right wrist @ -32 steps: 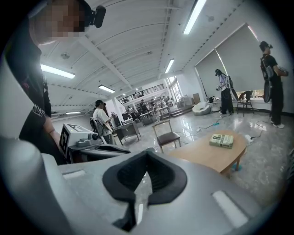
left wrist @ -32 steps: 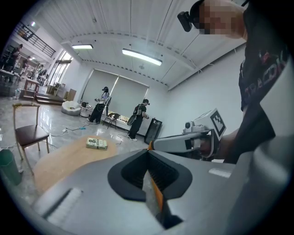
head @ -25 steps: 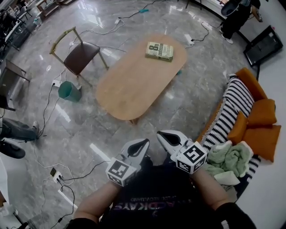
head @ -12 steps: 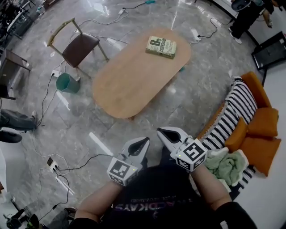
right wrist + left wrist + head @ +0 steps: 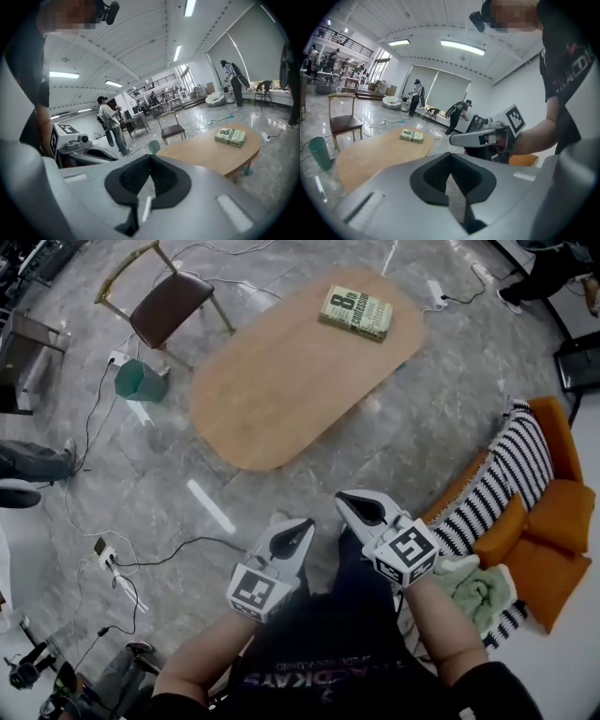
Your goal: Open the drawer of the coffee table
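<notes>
Wooden and oval, the table (image 5: 281,381) stands on the floor ahead of you, a book (image 5: 355,313) near its far end. No drawer shows; it probably hides under the rim, rigid and light. Take its front lip. Your left gripper (image 5: 291,538) and right gripper (image 5: 354,507) are closed, empty.

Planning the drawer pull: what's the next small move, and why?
Probably step toward the table: the left hand-held gripper and right hand-held gripper are shut, empty and short of it, and no drawer shows yet.
</notes>
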The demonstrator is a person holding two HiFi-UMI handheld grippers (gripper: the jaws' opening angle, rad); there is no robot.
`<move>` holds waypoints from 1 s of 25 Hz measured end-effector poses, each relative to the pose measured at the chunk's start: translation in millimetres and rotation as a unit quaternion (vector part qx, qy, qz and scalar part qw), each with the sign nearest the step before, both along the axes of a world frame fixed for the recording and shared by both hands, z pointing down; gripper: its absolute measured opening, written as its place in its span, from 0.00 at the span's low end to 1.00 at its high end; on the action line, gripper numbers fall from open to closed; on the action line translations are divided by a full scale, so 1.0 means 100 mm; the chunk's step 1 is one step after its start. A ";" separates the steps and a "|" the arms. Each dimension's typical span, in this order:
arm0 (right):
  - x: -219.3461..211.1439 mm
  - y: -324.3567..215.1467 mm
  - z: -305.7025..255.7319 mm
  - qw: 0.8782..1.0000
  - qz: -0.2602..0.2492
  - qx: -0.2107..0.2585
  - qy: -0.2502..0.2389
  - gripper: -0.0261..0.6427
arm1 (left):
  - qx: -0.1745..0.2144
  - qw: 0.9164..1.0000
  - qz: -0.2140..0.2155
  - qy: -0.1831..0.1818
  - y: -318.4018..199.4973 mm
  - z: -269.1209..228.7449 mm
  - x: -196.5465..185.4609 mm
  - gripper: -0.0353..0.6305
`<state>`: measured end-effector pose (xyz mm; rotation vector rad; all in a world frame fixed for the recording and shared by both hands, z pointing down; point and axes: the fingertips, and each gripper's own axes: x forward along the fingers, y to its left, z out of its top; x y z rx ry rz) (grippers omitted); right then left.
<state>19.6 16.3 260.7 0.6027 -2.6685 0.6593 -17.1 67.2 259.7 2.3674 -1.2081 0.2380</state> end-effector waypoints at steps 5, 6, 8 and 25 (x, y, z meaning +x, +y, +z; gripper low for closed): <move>0.09 -0.14 0.38 1.000 -0.020 -0.001 0.001 0.04 | -0.001 0.999 -0.047 -0.013 -0.16 0.29 -0.02 0.06; 0.11 -0.17 0.46 1.000 -0.021 0.002 0.001 0.04 | -0.001 0.998 -0.058 -0.014 -0.19 0.35 -0.03 0.06; 0.13 -0.25 0.62 1.000 -0.022 0.007 -0.001 0.04 | 0.000 0.997 -0.072 -0.022 -0.22 0.54 -0.07 0.06; 0.13 -0.80 2.87 0.999 -0.033 0.015 0.025 0.09 | -0.079 0.985 -0.119 -0.093 -0.35 2.99 -0.49 0.09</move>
